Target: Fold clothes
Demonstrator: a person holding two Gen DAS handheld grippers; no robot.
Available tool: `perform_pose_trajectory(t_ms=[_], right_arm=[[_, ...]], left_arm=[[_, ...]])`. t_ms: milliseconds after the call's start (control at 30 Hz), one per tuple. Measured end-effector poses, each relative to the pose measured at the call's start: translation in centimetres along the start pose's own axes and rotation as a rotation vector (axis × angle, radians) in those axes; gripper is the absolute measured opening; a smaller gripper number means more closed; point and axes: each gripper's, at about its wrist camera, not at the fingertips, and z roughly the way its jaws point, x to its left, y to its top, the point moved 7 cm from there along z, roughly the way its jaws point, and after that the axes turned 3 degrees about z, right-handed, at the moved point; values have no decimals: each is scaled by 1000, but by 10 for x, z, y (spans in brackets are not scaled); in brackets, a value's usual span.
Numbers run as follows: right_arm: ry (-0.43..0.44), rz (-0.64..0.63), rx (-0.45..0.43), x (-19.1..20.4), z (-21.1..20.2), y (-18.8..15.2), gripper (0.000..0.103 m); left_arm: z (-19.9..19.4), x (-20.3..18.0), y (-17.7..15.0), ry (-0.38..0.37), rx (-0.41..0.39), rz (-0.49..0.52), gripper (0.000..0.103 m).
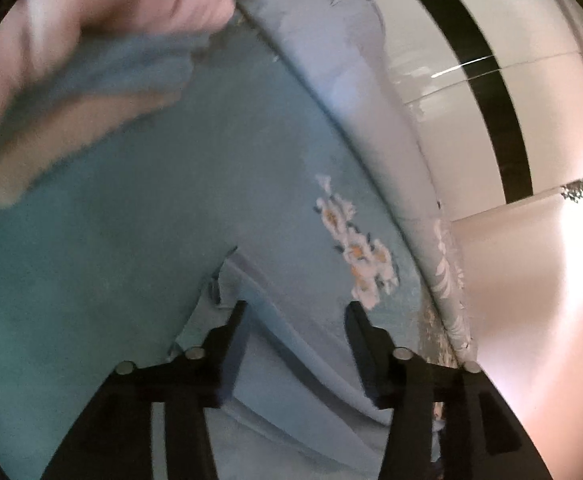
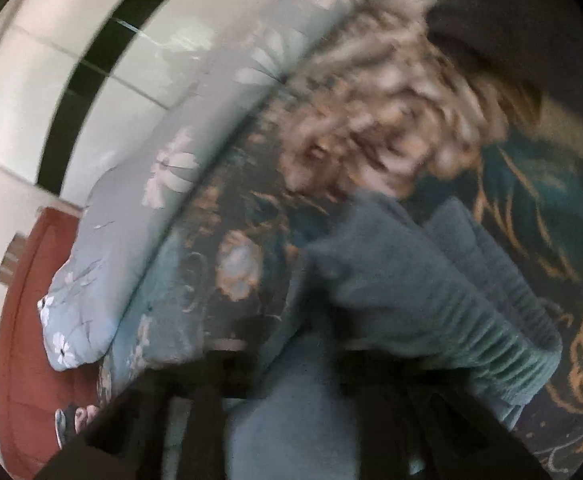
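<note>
A teal garment with a white flower print (image 1: 355,256) fills the left wrist view. My left gripper (image 1: 295,320) is open just above it, with a fold of the cloth between its black fingers (image 1: 227,344). In the blurred right wrist view a grey-blue ribbed garment (image 2: 423,300) lies on a dark patterned bedspread (image 2: 219,240). My right gripper (image 2: 291,364) is a dark blur with blue cloth between its fingers; whether it grips the cloth is unclear.
A light blue flowered pillow (image 2: 131,200) lies along the bed's edge. A pale tiled wall with a dark stripe (image 1: 487,92) is beyond. A blurred beige and pink mass (image 1: 71,40) is at upper left. Red floor (image 2: 31,320) shows beside the bed.
</note>
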Motion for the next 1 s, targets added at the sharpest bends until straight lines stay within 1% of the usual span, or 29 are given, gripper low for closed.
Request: perform_pose_trajectory(t_ms=[33,100,167,233,300,333,400,500,567,633,700,767,833,867,900,933,967,1000], right_arm=[[26,-27,-25,7,-10,0,69],[68,-81,-66,19,-31,-4,69],[98,-135,-100,27,-53,-12,69],[94,-147,-121,20,-70,-23,69],[83,-116,-116,3,-78,-33,69],[77,-93,-111,-7,-81,-39,69],[57,-43,-95,-27,-84,-47,69],[49,34,-77,-55,-84,-57,69],[60,87,-72,-67,-80,-58,69],[88,128,-57,-70,-69,-58,69],[104,167,-40,-71,-57,-57,69],[118,168,-62,-67,-54,-53,69],[148,183,-62,-63,-50,-50,69],[157,195,-61,-61,-48,-48,69],[160,200,-61,-61,-46,-47,64],[155,203,-65,-60,-44,-45,51],[150,206,-68,-59,-42,-43,44],[141,208,-67,-59,-41,-42,32]], left_arm=[[-9,-1,-1,17,-18,20,60],[-24,9,-7,97,-51,22,63],[-30,25,-18,139,-53,-5,64],[-24,37,-32,124,-11,-44,64],[-18,48,-46,105,33,-83,64],[-15,48,-50,97,39,-89,64],[-12,43,-51,97,19,-74,64],[1,31,-52,42,33,-85,64],[5,30,-50,33,18,-100,62],[9,29,-48,26,1,-115,62],[12,29,-47,24,-14,-135,51],[12,35,-46,42,-16,-161,25],[10,41,-45,36,-26,-186,14],[12,42,-45,31,-29,-197,11],[15,42,-44,26,-32,-208,10],[17,43,-44,20,-34,-219,9],[19,43,-43,15,-37,-230,7],[20,42,-42,9,-43,-240,7]])
